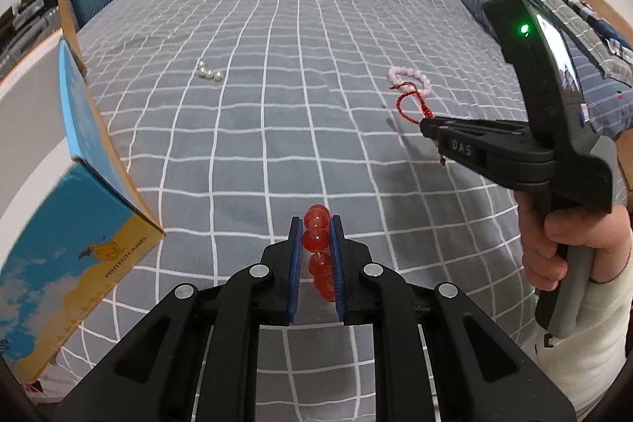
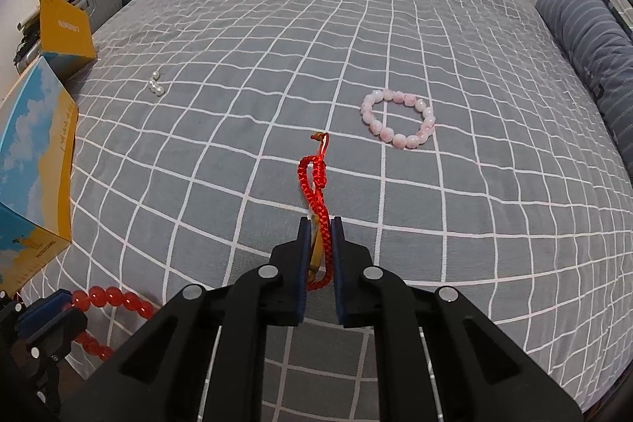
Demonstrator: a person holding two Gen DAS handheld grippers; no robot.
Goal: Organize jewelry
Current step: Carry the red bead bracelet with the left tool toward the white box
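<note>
A grey checked bed (image 2: 356, 26) carries an open box (image 2: 35, 129) at its left edge. The left hand-held gripper (image 1: 316, 236) is clamped on red beads (image 1: 316, 238); the right hand-held gripper (image 2: 319, 236) pinches a red cord (image 2: 314, 176). A pink bracelet (image 2: 397, 119) and pearls (image 2: 156, 87) lie on the bed.

Glossy red beads (image 1: 316, 238), braided red cord (image 2: 316, 184), matt checked cloth bedspread (image 1: 277, 105), printed cardboard box (image 1: 79, 224)

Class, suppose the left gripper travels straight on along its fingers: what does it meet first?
Probably the checked bedspread just ahead; the left gripper, shut on the red bead bracelet, points steeply down at bare cover.
</note>
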